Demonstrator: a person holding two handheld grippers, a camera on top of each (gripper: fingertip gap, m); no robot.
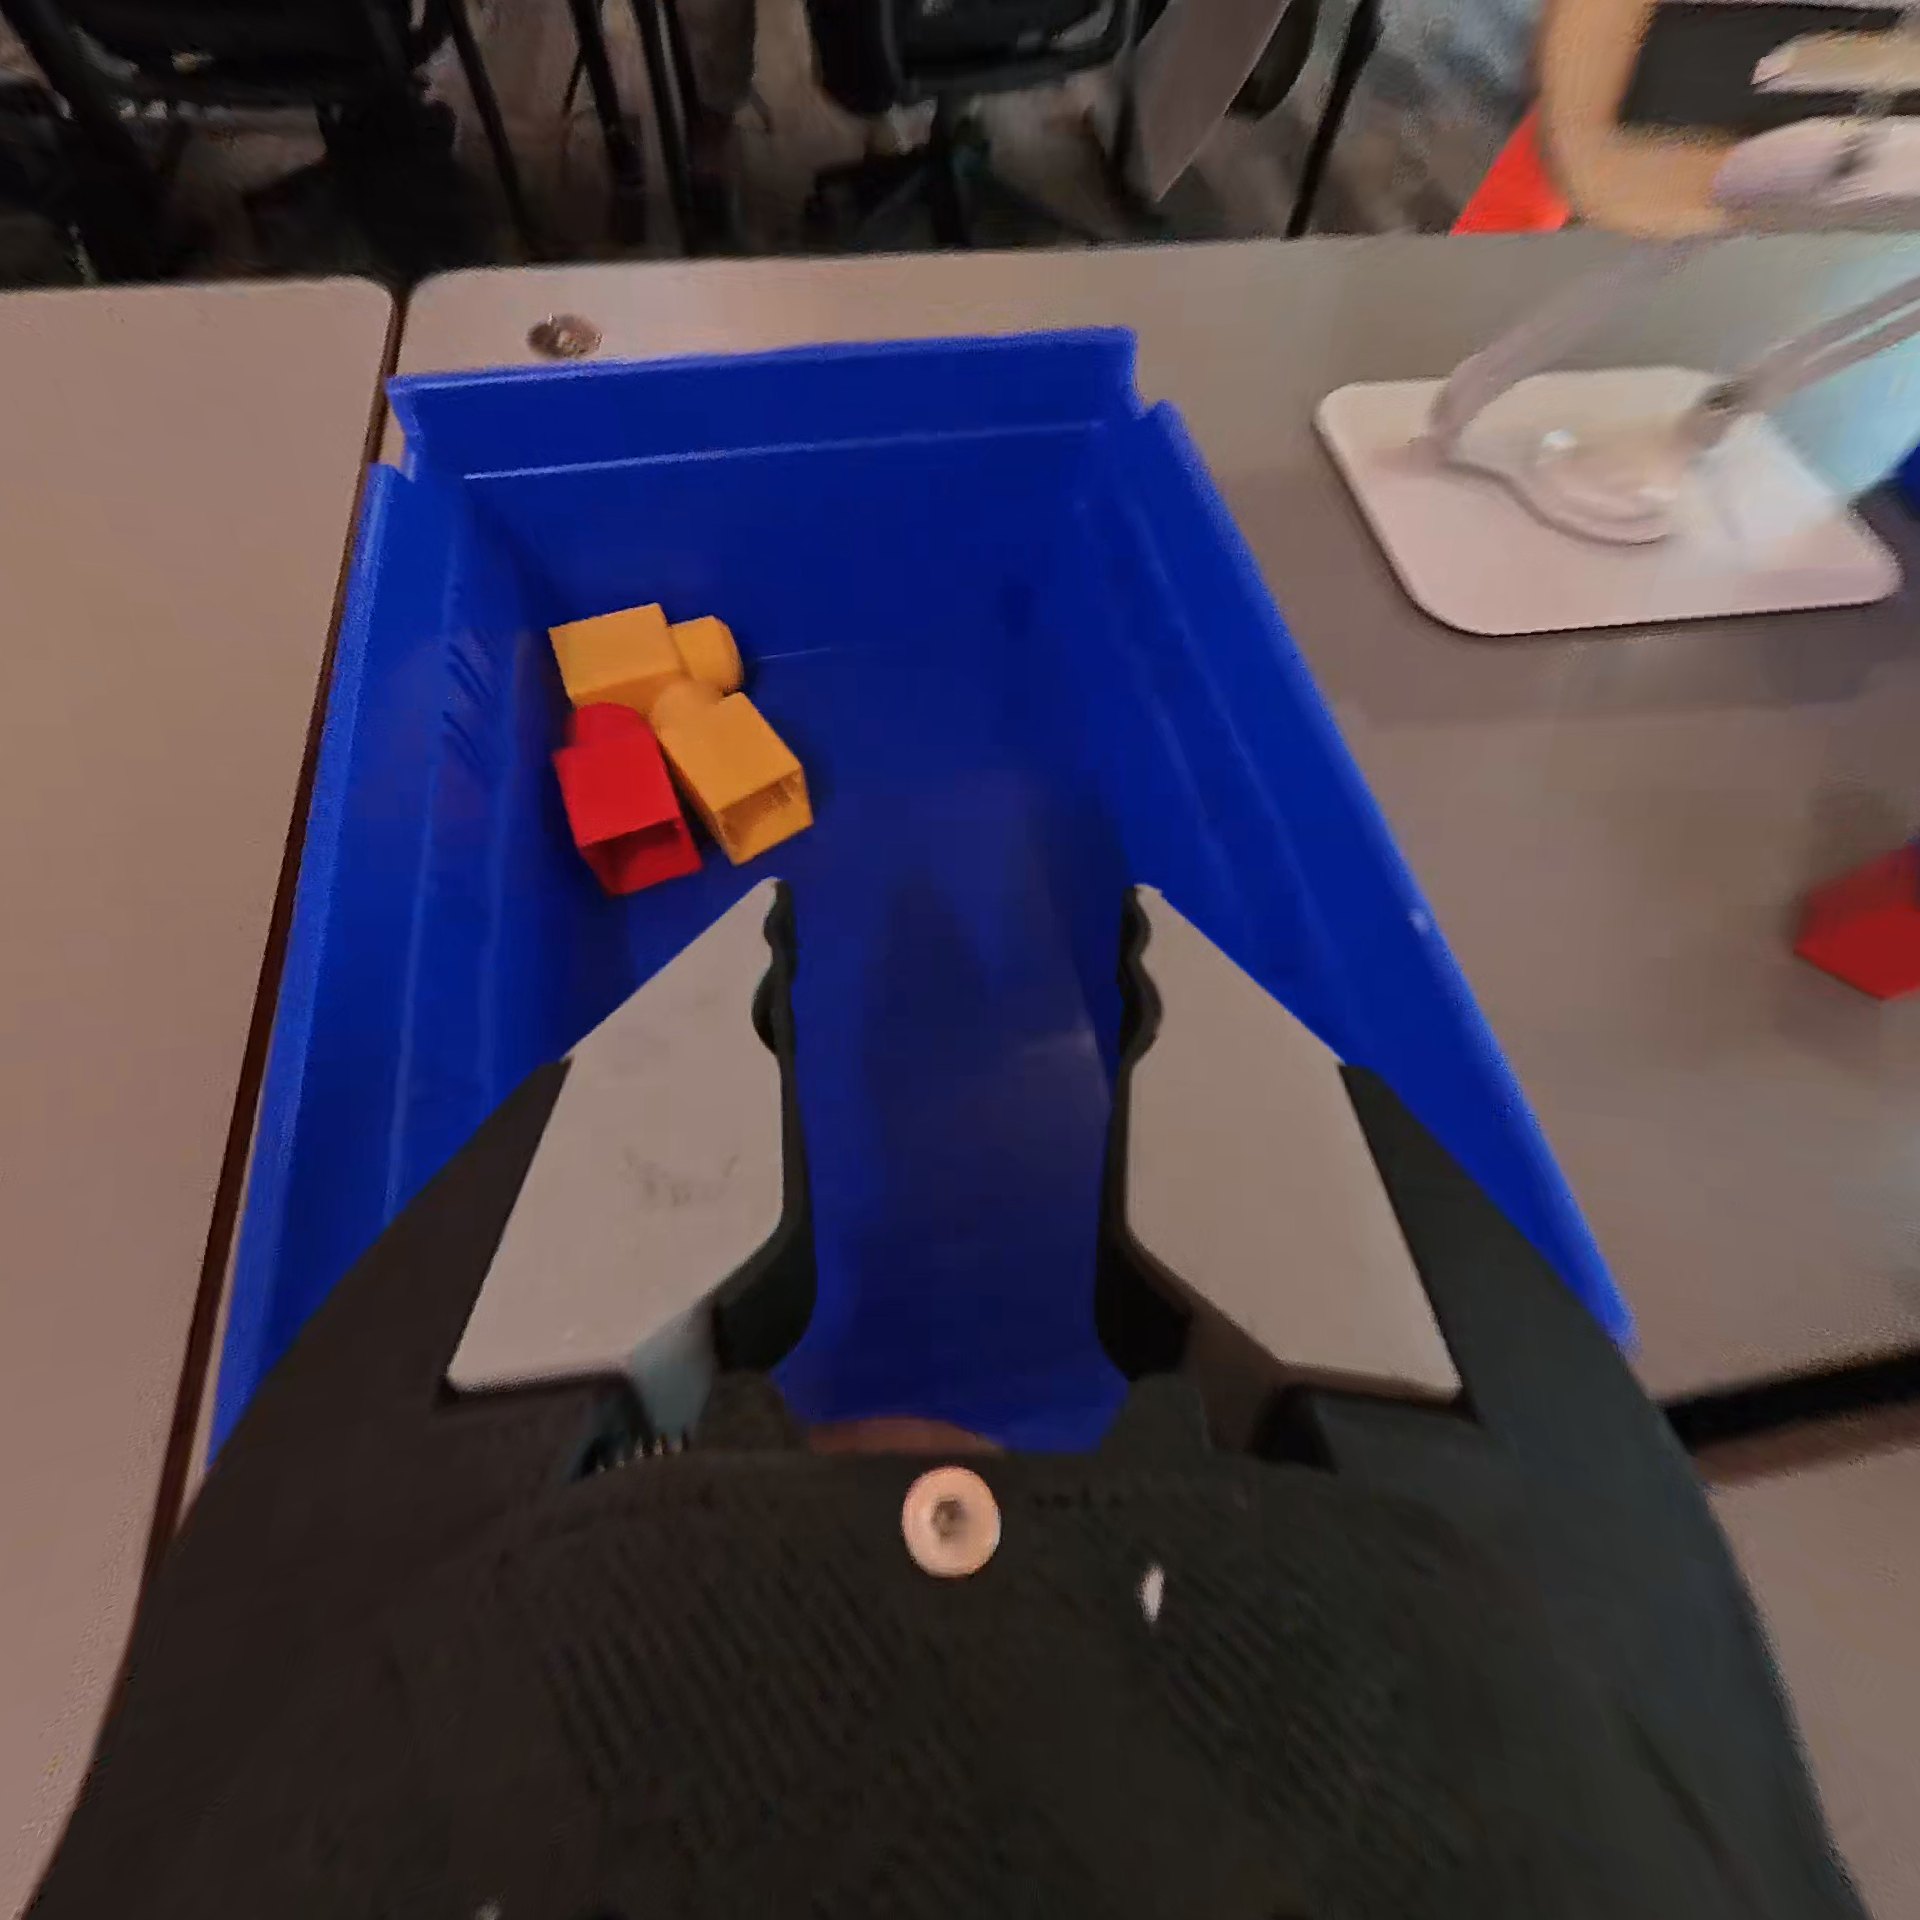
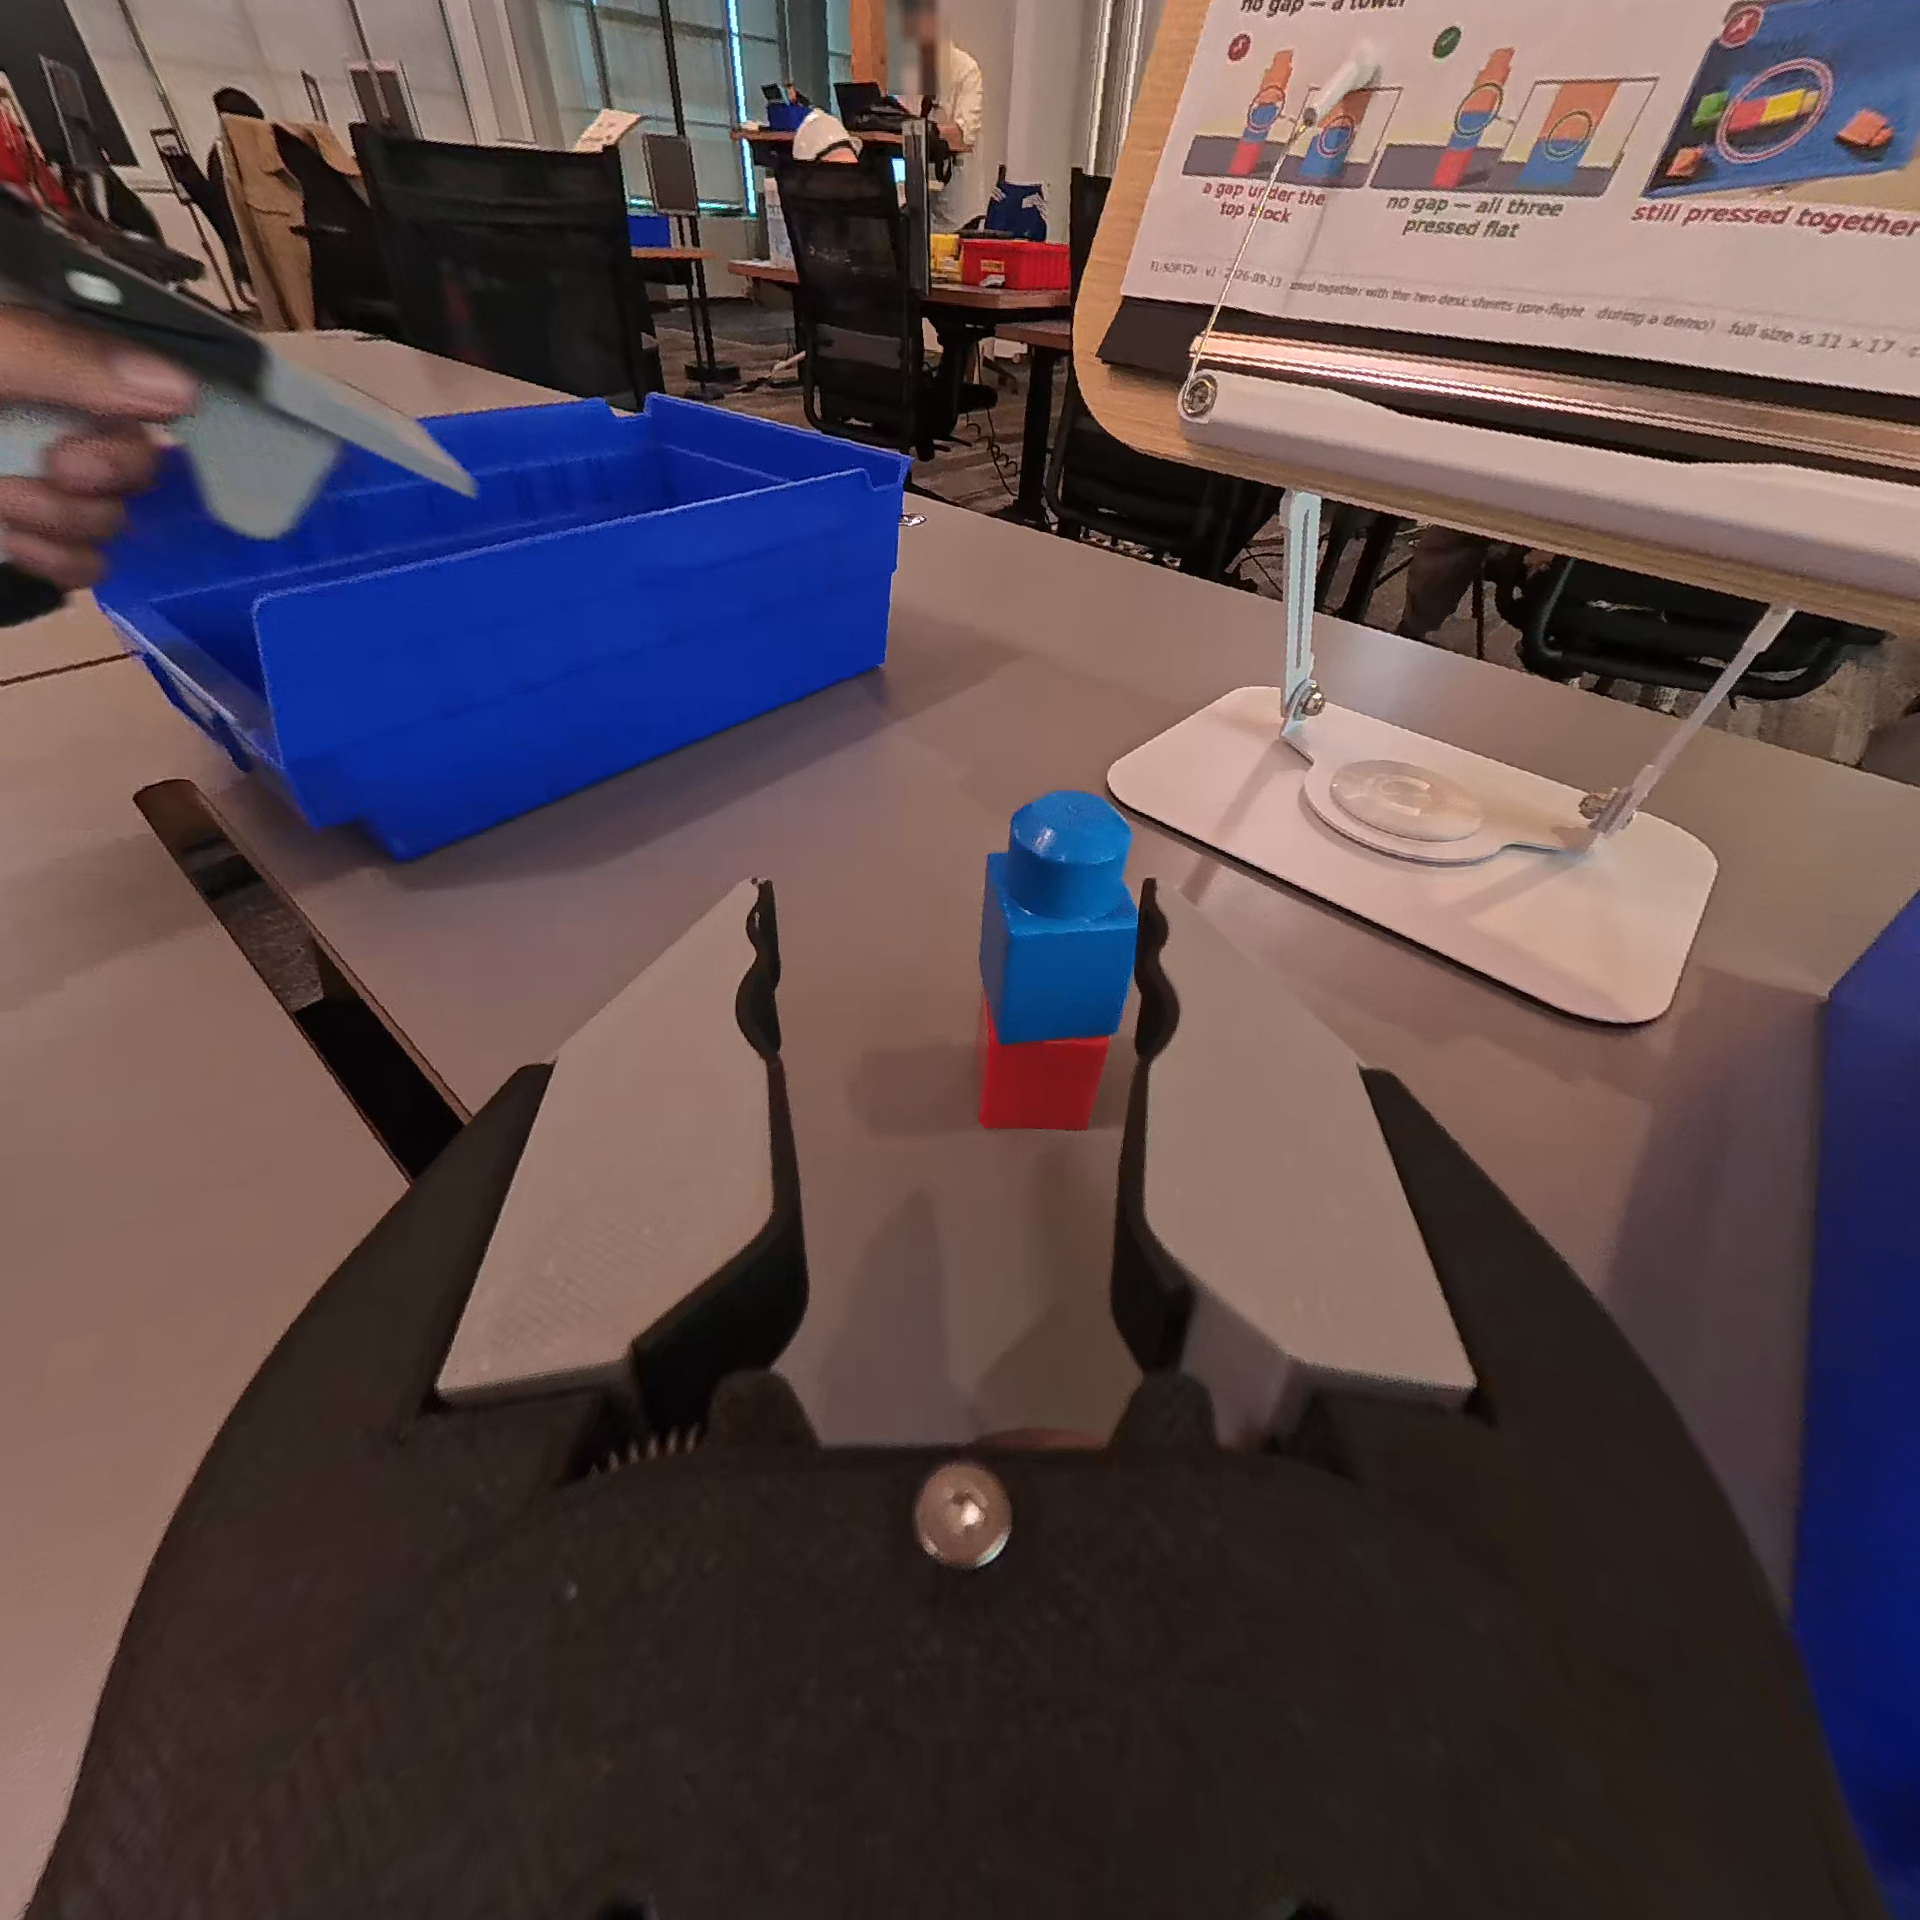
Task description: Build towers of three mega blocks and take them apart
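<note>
My left gripper (image 1: 956,894) is open and empty, held over the blue bin (image 1: 1226,644). On the bin floor, ahead and to the left of the fingertips, lie two orange blocks (image 1: 634,649) (image 1: 743,774) and a red block (image 1: 623,795), on their sides and touching. My right gripper (image 2: 951,894) is open and empty, low over the table. A blue block (image 2: 1060,935) sits on a red block (image 2: 1039,1081), upright, just beyond and near the right fingertip. The left gripper also shows over the bin in the right wrist view (image 2: 270,426). The red block's corner shows at the left wrist view's right edge (image 1: 1870,925).
A white document stand (image 2: 1434,852) with an instruction sheet stands right of the tower. The blue bin (image 2: 582,644) sits to the left. A seam (image 2: 291,977) splits two tables. Another blue object (image 2: 1870,1351) is at the right edge. Chairs and people are beyond. The blue object (image 2: 1870,1351) is about 20 cm from my right fingertips and 50 cm from my left.
</note>
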